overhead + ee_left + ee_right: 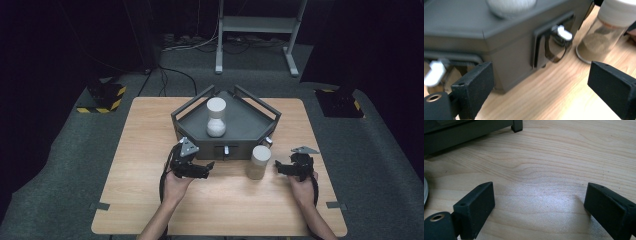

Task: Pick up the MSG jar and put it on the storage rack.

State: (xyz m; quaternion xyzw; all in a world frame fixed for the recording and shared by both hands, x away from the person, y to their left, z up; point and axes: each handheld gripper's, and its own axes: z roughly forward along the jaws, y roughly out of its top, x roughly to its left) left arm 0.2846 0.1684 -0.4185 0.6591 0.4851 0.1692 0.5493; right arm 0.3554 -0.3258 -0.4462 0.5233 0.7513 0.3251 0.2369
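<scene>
- Both hands rest on the wooden table [150, 200]: the left gripper [196, 169] and the right gripper [283, 168] each have jaws spread wide with nothing between them.
- A clear jar with a white cap [259, 161] stands upright on the table, its long axis vertical and its cap up, between the two grippers and just ahead of the right jaws, just in front of the dark tray [240, 117].
- In the left gripper view the jar [606, 30] sits beyond the far jaw, beside the tray's front wall and its latch [560, 40].
- A white vase-like bottle [216, 117] stands upright inside the tray, beyond the left jaws.
- Risk: the jar looks tall for its base, so a jaw striking it on one side could tip it against the tray.
- Risk: the left jaws sit close to the tray wall; a forward push could jolt the tray and topple the bottle.
- The jar's contents look like brown powder, though blur leaves that uncertain.
</scene>
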